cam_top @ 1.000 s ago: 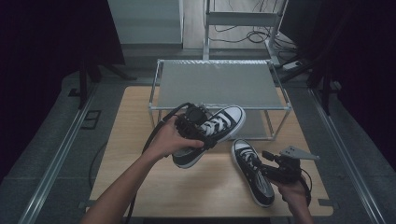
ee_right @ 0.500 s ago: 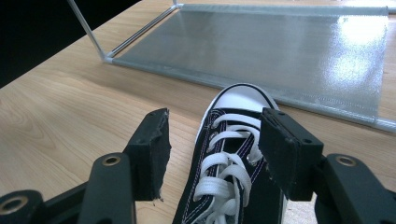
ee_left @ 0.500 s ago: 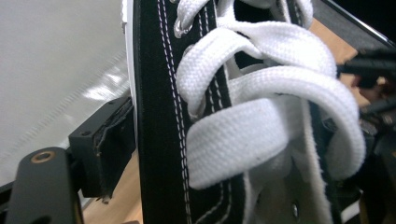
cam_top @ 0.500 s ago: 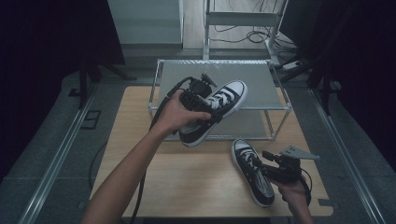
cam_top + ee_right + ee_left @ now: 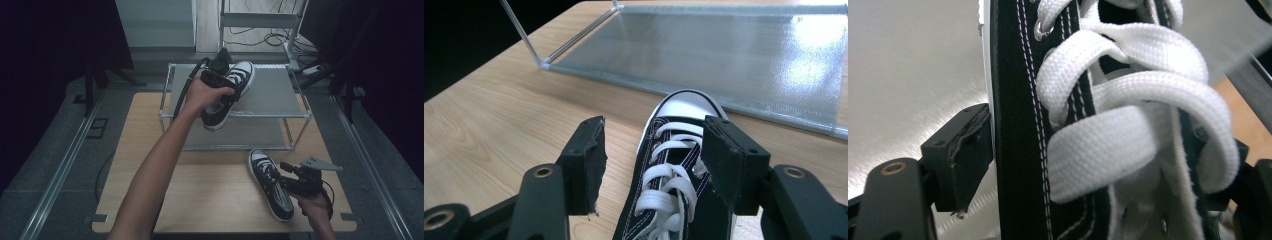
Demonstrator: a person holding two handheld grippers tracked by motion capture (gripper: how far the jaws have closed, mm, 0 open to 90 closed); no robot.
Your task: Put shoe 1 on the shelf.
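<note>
A two-tier metal rack (image 5: 300,116) stands along the far edge of the table (image 5: 200,200), its lower shelf (image 5: 734,65) resting on the tabletop. Above the left half of the rack's top shelf (image 5: 270,95), the left gripper (image 5: 216,70) holds one sneaker (image 5: 229,95) clear of the surface, toe toward the far edge. Near the table's front right corner a second sneaker (image 5: 270,182) lies on the tabletop just before the rack, toe toward it, with the right gripper (image 5: 287,175) at its right side, jaws either side of its laces.
</note>
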